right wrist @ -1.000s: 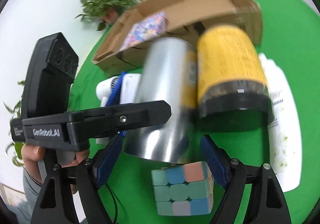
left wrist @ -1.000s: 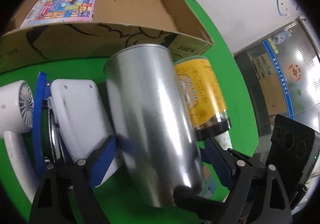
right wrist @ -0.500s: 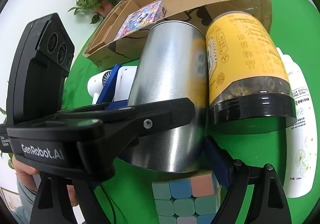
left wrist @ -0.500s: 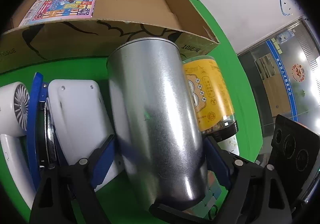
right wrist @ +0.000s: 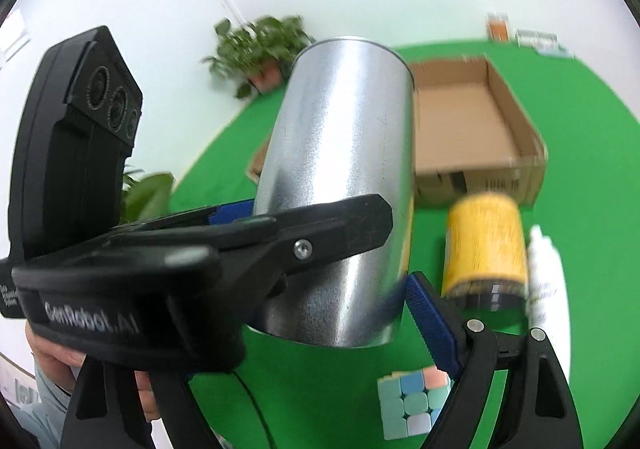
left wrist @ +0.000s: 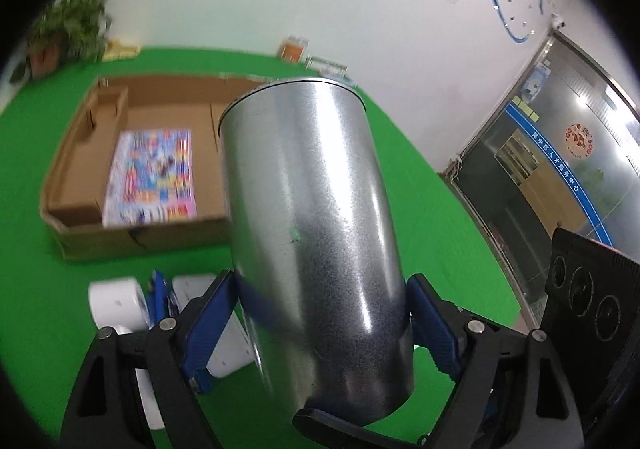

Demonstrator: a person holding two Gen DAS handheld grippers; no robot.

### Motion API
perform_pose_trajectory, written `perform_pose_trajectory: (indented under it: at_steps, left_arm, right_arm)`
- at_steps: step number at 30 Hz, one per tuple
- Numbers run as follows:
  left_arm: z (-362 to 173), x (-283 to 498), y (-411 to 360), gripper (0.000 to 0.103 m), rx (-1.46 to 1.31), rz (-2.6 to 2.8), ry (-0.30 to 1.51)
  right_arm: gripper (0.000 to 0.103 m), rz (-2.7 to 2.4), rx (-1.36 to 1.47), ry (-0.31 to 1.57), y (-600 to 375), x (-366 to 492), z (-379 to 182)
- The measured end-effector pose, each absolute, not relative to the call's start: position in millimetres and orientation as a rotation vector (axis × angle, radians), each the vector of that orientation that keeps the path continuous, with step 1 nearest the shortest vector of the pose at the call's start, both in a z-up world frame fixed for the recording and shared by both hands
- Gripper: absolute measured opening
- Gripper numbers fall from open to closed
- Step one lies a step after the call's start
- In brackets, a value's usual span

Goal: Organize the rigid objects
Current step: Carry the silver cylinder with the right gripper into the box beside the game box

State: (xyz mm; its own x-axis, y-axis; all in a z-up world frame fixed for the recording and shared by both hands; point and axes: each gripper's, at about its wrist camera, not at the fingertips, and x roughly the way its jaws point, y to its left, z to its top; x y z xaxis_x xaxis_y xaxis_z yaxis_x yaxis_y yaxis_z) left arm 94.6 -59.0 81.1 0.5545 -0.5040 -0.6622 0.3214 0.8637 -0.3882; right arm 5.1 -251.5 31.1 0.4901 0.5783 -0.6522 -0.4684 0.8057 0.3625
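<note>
A tall silver metal can [left wrist: 312, 233] is held off the green table between both pairs of blue-padded fingers. My left gripper [left wrist: 320, 309] is shut on its lower half. My right gripper [right wrist: 320, 289] is shut on the same can [right wrist: 340, 177], with the left gripper's black body [right wrist: 200, 249] crossing in front. An open cardboard box [left wrist: 100, 145] lies behind and holds a colourful flat package [left wrist: 154, 177]. The box also shows in the right wrist view [right wrist: 476, 137].
A yellow jar with a black lid [right wrist: 484, 249] and a white bottle [right wrist: 548, 289] lie on the table [right wrist: 592, 169]. A pastel puzzle cube [right wrist: 412, 405] sits near the front. White devices with a blue part [left wrist: 160, 301] lie at left. Potted plants [right wrist: 260, 45] stand behind.
Both grippers have lifted the silver can off the table and up. The box, yellow jar and other objects now sit lower and farther away in both views.
</note>
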Motion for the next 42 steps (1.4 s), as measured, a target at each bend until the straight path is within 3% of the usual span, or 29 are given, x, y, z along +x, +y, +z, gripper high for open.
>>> perform_pose_trajectory:
  at_steps: [8, 20, 42]
  left_arm:
    - [138, 124, -50, 0.085, -0.191, -0.489, 0.754]
    - [152, 240, -32, 0.085, -0.211, -0.501, 0.861]
    - [-13, 329, -40, 0.085, -0.369, -0.511, 1.224]
  right_arm:
    - [0.084, 0.640, 0.049, 0.728, -221, 28, 96]
    - [0.084, 0.644, 0.009, 0.878, -188, 166, 135]
    - [0.084, 0.599, 0.052, 1.253, -180, 273, -14]
